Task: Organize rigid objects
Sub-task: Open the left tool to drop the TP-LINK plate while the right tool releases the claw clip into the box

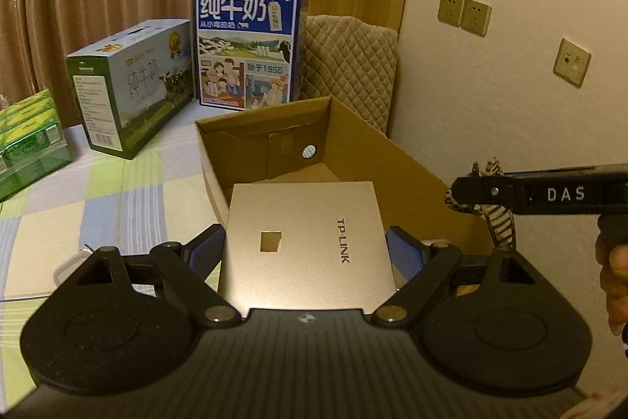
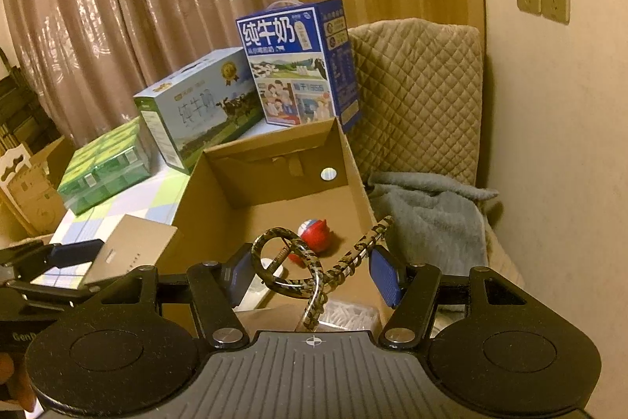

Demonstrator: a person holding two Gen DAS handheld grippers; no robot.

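Two grippers, L point(image 1: 306, 250) clamps router point(image 1: 306, 242), R point(image 2: 310, 273) prob grips spring tool point(image 2: 302, 269)

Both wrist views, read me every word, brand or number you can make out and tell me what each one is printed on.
"TP-LINK": gold flat box clamped in the left gripper.
"DAS": side of the right gripper.
"纯牛奶" and "1956": blue milk carton.
"纯牛奶": green and white milk carton.
"Gen", cut off: left gripper's body at the right wrist view's left edge.
Fine print on both cartons and the green packs: too small to read.
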